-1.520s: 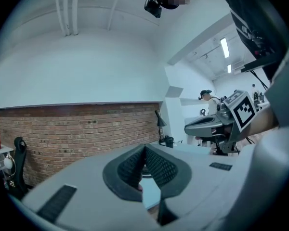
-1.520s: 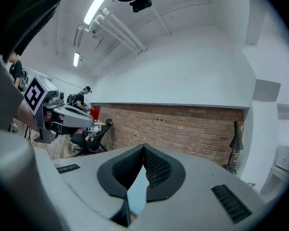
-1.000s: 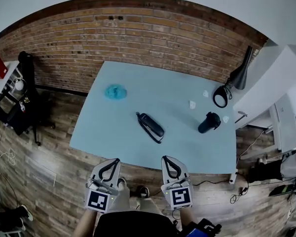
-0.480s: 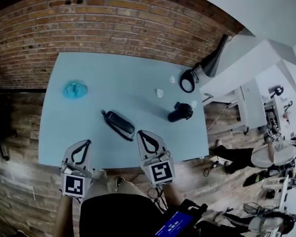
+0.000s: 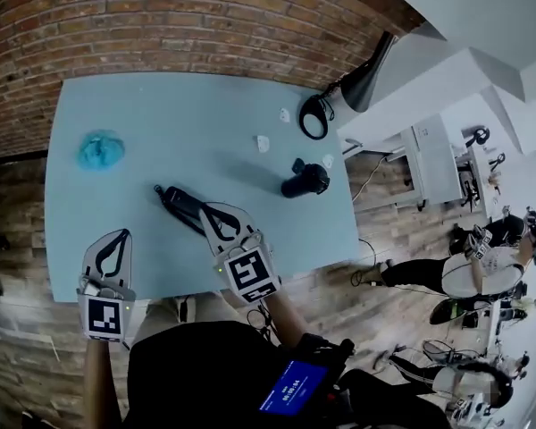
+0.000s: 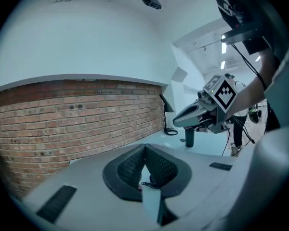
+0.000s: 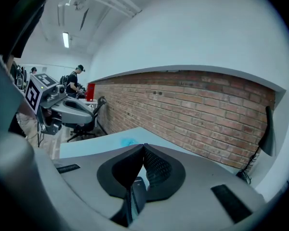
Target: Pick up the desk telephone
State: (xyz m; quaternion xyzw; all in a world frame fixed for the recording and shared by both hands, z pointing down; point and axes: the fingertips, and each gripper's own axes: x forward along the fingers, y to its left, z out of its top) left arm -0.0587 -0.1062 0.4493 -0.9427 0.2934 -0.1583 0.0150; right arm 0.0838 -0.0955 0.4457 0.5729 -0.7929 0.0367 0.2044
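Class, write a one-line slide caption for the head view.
Both shut, left gripper and right gripper hover over a blue table, the right beside the desk telephone.

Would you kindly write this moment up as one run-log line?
left gripper: shut, empty | right gripper: shut, empty, tips by desk telephone | desk telephone: lying on table, not gripped

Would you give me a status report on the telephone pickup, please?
Both shut, empty: left gripper at table near edge, right gripper over telephone handset. Handset lying on table. Nothing blocking.
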